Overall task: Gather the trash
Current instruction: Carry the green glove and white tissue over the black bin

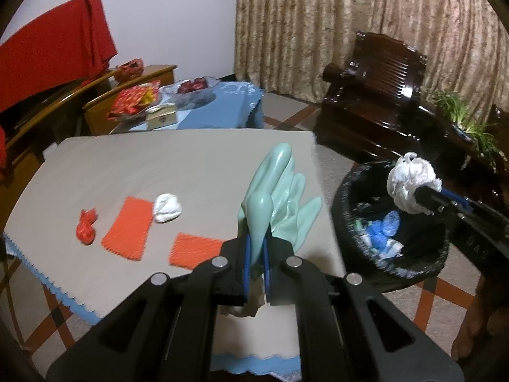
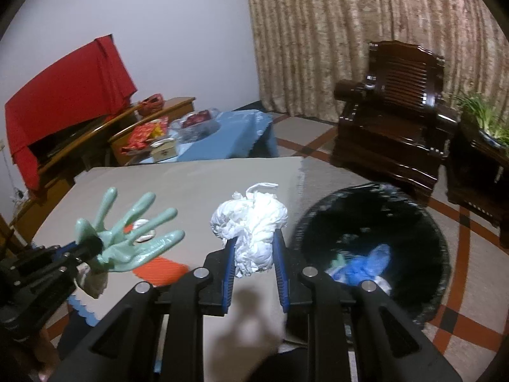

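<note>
My left gripper [image 1: 256, 248] is shut on a pale green rubber glove [image 1: 280, 197], whose fingers stick up above the beige table [image 1: 127, 165]. The same glove [image 2: 130, 238] shows at the left of the right wrist view. My right gripper [image 2: 254, 251] is shut on a crumpled white paper wad [image 2: 251, 226], held near the table's right edge. That wad [image 1: 410, 184] hangs over the black-lined trash bin [image 1: 343, 200] in the left wrist view. The bin [image 2: 439, 254] holds blue and white scraps. On the table lie a red wrapper [image 1: 85, 230], two orange sheets [image 1: 128, 227] and a white wad [image 1: 167, 211].
A dark wooden armchair [image 2: 394, 127] stands behind the bin, with a potted plant [image 2: 483, 117] to its right. A blue-covered side table [image 2: 222, 133] with boxes and wrappers sits beyond the beige table. A red cloth [image 1: 54, 47] drapes over furniture at left. Curtains hang at the back.
</note>
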Motion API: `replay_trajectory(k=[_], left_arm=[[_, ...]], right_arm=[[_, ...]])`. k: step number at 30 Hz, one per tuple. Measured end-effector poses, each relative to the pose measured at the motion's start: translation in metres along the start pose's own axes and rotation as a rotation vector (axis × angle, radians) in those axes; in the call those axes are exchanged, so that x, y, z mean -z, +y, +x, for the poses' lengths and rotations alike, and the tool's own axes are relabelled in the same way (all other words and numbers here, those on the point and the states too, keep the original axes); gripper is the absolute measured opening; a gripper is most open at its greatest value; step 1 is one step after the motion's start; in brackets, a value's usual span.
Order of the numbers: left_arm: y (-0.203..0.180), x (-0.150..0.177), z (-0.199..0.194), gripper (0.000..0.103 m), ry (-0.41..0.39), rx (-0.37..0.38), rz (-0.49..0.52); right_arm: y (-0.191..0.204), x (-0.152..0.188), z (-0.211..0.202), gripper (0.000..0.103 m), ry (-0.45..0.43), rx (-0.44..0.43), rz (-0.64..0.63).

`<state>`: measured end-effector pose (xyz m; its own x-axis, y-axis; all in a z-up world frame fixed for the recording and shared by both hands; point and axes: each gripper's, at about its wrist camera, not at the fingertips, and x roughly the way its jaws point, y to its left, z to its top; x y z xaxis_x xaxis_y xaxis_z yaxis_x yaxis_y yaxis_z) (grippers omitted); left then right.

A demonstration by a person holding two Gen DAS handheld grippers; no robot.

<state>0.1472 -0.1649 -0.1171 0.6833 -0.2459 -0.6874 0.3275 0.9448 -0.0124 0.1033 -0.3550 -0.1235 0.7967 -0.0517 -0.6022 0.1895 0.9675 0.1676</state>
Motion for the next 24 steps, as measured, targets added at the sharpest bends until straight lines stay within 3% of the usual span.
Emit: replay_trajectory(k=[11,24], left_arm=[[-0.092,-0.016,0.036,0.006,0.024,0.111,0.097],[-0.173,-0.018,0.115,0.008,0.094,0.205,0.136]], right_arm=[[-0.090,-0.006,0.009,0.022,0.008,0.117,0.061],[-0.172,0.013,0.067,0.023,0.103,0.196,0.124]])
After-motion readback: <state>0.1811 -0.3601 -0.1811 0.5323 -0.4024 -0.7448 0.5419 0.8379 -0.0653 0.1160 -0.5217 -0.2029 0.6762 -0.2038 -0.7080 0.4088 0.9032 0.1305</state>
